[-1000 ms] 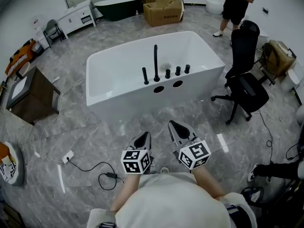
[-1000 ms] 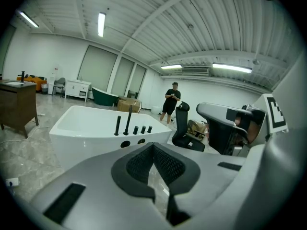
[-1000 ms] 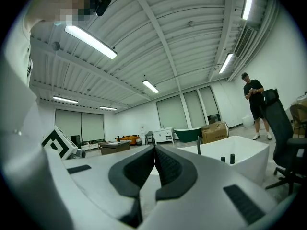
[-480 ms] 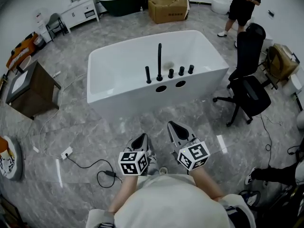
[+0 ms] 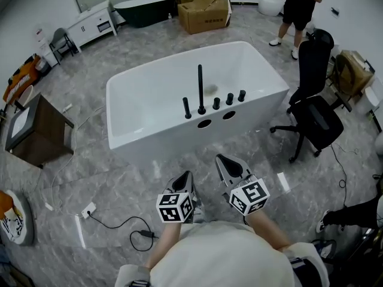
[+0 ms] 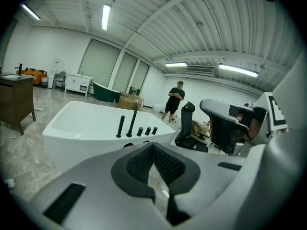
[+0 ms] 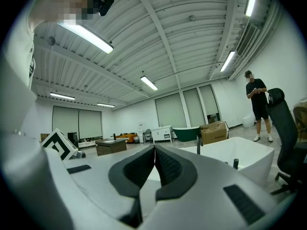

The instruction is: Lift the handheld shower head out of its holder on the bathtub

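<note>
While jaws meet empty, shower head (image 5: pixel 187 107) stands well ahead; untouched

You have advanced toward the bathtub (image 5: pixel 155 142) at 12 o'clock, left gripper (image 5: pixel 186 174) and right gripper (image 5: pixel 221 158) carried forward with you.

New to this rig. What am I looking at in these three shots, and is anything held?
No robot: a person holds a two-finger gripper in each hand; the marker cubes are part of them. The head view looks down at the left gripper and right gripper. The other two cameras ride on the grippers and look along their fingers. Both pairs of fingers are shut, nothing held. Ahead on the floor stands a white bathtub with black fittings on its rim; neither gripper touches them.
</note>
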`<state>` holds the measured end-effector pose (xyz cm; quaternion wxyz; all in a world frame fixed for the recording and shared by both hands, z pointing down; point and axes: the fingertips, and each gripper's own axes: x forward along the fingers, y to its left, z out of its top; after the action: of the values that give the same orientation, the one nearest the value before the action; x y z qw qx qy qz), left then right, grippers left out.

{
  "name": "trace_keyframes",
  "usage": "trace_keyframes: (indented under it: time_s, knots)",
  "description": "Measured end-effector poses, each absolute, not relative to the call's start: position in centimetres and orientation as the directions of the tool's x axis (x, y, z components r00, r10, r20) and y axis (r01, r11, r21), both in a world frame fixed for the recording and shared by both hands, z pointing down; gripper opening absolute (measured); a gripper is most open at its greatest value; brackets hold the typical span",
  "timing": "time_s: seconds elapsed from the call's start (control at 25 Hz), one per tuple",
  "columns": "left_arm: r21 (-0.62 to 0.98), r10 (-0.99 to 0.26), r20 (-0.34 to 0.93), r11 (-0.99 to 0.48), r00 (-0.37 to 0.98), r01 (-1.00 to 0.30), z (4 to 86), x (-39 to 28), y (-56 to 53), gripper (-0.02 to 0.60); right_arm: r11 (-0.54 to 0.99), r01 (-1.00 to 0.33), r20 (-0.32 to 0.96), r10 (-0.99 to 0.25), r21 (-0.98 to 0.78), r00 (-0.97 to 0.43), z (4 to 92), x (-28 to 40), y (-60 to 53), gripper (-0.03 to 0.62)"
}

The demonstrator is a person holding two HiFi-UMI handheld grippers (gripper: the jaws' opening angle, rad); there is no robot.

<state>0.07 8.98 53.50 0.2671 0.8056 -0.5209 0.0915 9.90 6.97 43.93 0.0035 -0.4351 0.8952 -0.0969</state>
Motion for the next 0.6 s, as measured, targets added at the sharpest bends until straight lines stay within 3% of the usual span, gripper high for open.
trace_keyframes:
  time_s: [0.6]
  knots:
    - [0.345, -0.788, 0.404, -0.34, 0.465, -0.875, 52.4, -4.1, -4.9, 0.02, 0.589, -0.797, 0.085, -0.794, -0.135, -0.601, 43.1, 5.6, -7.3, 0.02]
